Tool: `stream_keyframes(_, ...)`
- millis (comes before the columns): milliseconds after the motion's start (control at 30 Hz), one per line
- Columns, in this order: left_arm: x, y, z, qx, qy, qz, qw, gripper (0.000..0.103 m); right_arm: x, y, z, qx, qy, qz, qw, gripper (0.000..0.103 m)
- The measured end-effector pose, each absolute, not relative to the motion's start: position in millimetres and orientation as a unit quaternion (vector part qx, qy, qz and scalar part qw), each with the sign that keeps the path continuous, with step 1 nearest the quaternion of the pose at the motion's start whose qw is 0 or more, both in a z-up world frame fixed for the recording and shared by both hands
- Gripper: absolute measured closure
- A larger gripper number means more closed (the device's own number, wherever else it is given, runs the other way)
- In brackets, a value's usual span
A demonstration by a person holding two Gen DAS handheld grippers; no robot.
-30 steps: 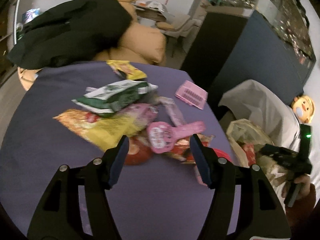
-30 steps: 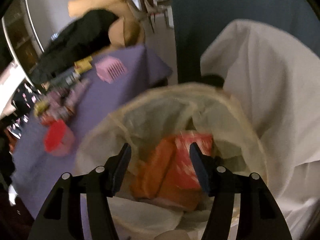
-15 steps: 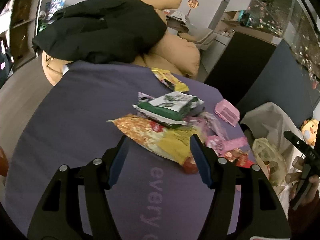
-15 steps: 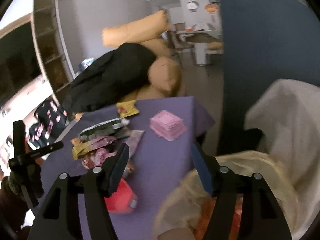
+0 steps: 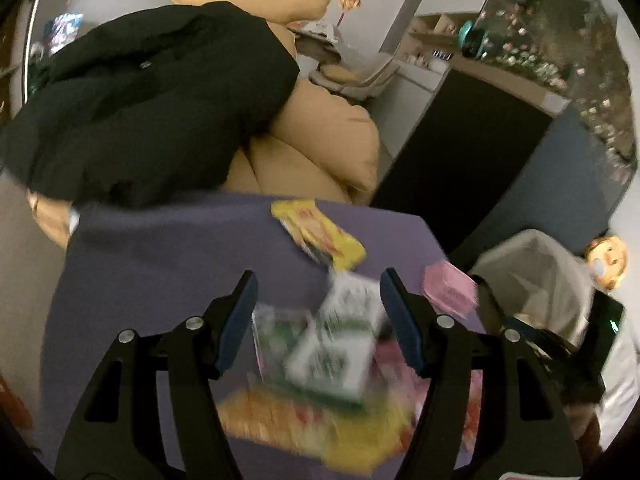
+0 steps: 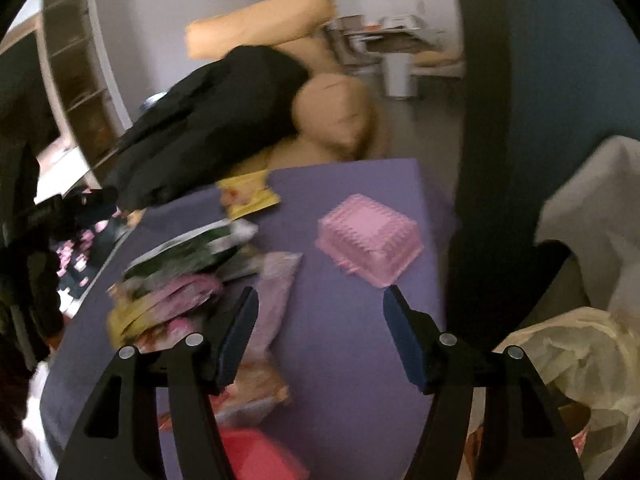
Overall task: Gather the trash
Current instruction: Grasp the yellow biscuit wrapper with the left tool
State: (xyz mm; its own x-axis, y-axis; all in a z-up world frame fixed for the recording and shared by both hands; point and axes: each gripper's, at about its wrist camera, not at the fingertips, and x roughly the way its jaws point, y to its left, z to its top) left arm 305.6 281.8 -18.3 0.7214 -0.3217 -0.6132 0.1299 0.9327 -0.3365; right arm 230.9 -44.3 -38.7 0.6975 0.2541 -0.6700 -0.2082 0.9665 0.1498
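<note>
Left claw [image 5: 318,312] angled down over wrapper pile [image 5: 320,364], open, empty. Right claw [image 6: 320,332] angled down over purple table [image 6: 352,344], wide open, empty.

I'm looking into a home living room, tan sofa [image 5: 320,136] under a black coat [image 5: 152,100], purple table [image 5: 160,264], wall shelves [image 6: 76,64], dining chair [image 5: 360,76] behind

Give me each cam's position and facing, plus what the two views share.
Left wrist: on the left gripper, angled down at the wrapper pile on the purple table; own open fingers show, right gripper's body at right.
Right wrist: on the right gripper, angled down across the table toward the pink container; own open fingers show, bin bag at right.
Shared: table, wrappers, pink container, yellow packet, black coat.
</note>
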Motion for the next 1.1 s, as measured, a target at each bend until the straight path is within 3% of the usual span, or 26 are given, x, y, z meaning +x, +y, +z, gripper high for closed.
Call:
stream_keyframes(100, 352, 272, -21, -0.113, 0.372, -0.116, 0.914, 0.043, 238, -53, -41, 0.037, 0.355, 0.065, 0.932, 0.042)
stream_keyframes(267, 434, 265, -52, -0.164, 0.448, -0.107, 0.872, 0.043, 245, -66, -50, 0.070, 0.350, 0.050, 0.933, 0.042)
stream_keyframes(500, 477, 254, -98, -0.188, 0.510, -0.068, 0.837, 0.047, 248, -66, -55, 0.067, 0.346, 0.061, 0.934, 0.042)
stream_keyframes(600, 476, 243, -105, -0.171, 0.514, -0.061, 0.839, 0.059, 249, -65, -59, 0.072, 0.352, 0.071, 0.931, 0.042)
stream_keyframes(633, 476, 239, -105, -0.163, 0.513, -0.066, 0.840, 0.078, 249, -66, -60, 0.077, 0.356, 0.074, 0.928, 0.042)
stream_keyframes(667, 474, 235, -104, -0.153, 0.514, -0.072, 0.841, 0.085, 249, -67, -60, 0.079, 0.357, 0.074, 0.928, 0.042)
stream_keyframes(800, 461, 230, -92, -0.137, 0.490, -0.083, 0.857, 0.096, 245, -71, -57, 0.087, 0.354, 0.068, 0.929, 0.042)
stream_keyframes(1100, 378, 240, -24, -0.143, 0.409, -0.127, 0.893, 0.097, 227, -58, -41, 0.071, 0.354, 0.080, 0.929, 0.042)
